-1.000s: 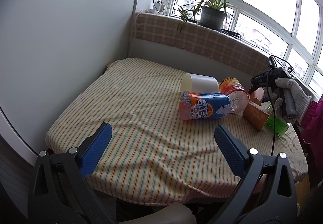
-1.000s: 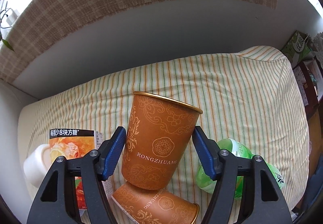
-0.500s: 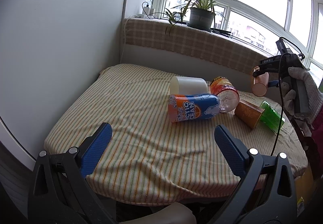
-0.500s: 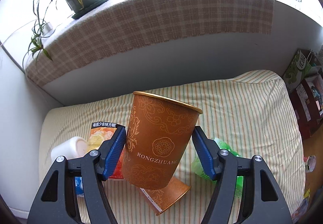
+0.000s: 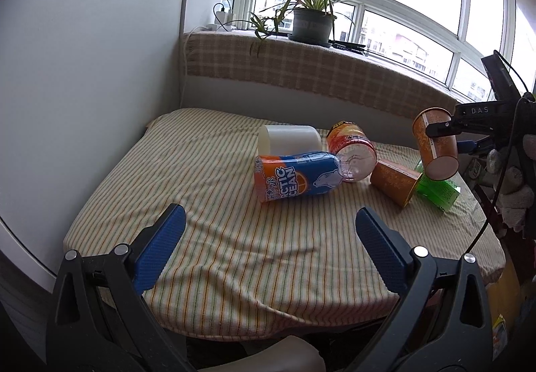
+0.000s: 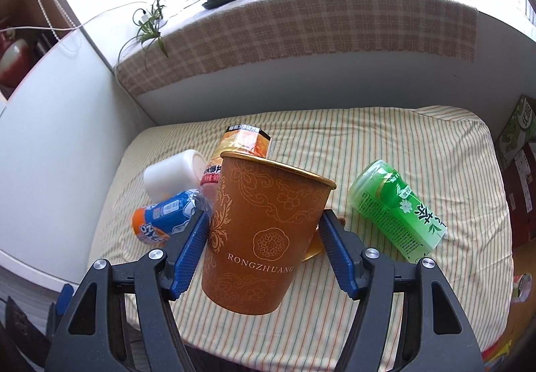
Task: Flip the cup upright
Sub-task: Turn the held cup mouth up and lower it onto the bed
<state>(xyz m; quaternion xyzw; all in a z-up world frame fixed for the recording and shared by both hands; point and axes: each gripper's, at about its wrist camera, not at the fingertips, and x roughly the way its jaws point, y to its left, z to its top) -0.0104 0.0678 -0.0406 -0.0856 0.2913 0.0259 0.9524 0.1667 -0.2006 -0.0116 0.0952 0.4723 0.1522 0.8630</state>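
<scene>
My right gripper [image 6: 263,246] is shut on an orange paper cup [image 6: 264,238] with a gold rim, held in the air above the striped table, mouth up and tilted. In the left wrist view the same cup [image 5: 435,146] hangs at the right, clamped by the right gripper [image 5: 449,131]. A second orange cup [image 5: 395,182] lies on its side on the cloth; in the right wrist view only its gold rim [image 6: 313,251] shows behind the held cup. My left gripper [image 5: 268,244] is open and empty above the table's near edge.
On the striped cloth [image 5: 207,204] lie a blue-orange bottle [image 5: 294,179], a white cup [image 5: 289,139], an orange-labelled bottle [image 5: 351,147] and a green bottle [image 6: 395,208]. A white wall [image 5: 83,54] stands at the left. A potted plant [image 5: 311,22] sits on the window sill.
My right gripper has lifted the orange cup higher above the table. The other cup stays lying on the cloth. The left gripper's view has shifted back slightly.
</scene>
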